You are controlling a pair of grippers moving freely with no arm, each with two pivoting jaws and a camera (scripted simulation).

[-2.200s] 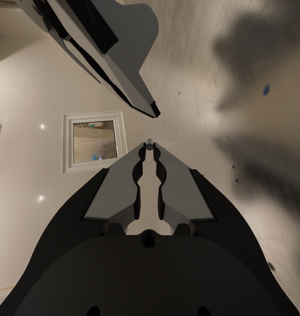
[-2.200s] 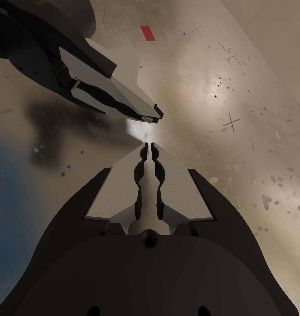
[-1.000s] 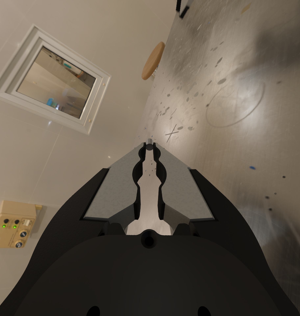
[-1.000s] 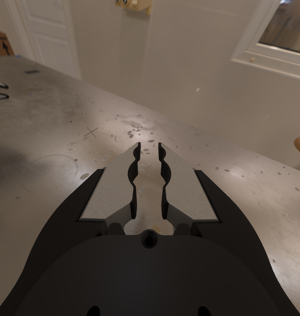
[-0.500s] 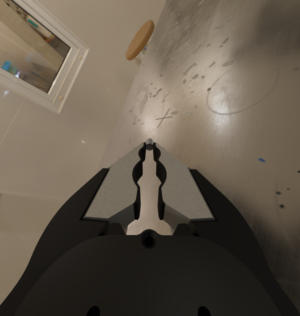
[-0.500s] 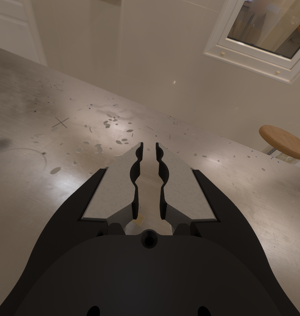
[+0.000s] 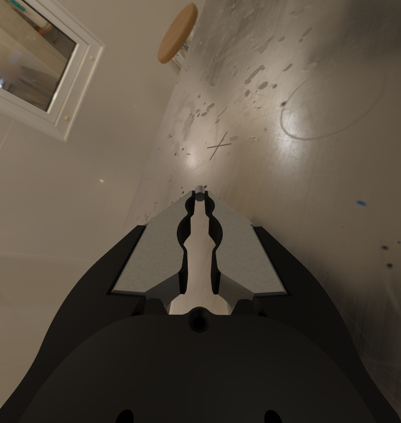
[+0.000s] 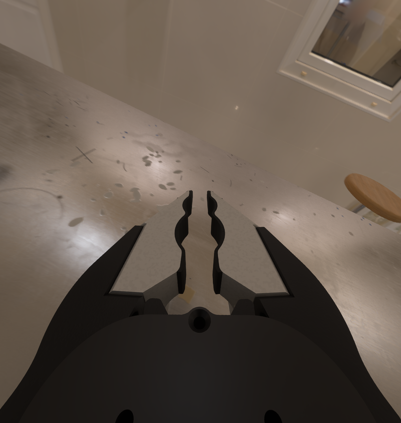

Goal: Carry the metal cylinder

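In the left wrist view my left gripper (image 7: 199, 194) is shut on the metal cylinder (image 7: 199, 190), a small grey rod pinched at the very fingertips with its end facing the camera. It is held in the air above the scratched metal table (image 7: 309, 183), near the table's wall-side edge. In the right wrist view my right gripper (image 8: 199, 194) is empty, its jaws a narrow gap apart, above the same table (image 8: 57, 240). Neither gripper shows in the other's view.
A round wooden stool (image 7: 177, 34) stands past the table's far end; it also shows in the right wrist view (image 8: 375, 199). A white-framed window (image 7: 32, 66) is in the tiled wall, also seen in the right wrist view (image 8: 359, 43). A cross (image 7: 219, 145) and a circle (image 7: 327, 107) are scratched on the table.
The two grippers have parted; neither sees the other now. My left gripper kept the cylinder and turned along the table's edge. My right gripper opened, swung toward the wall, then narrowed its jaws.
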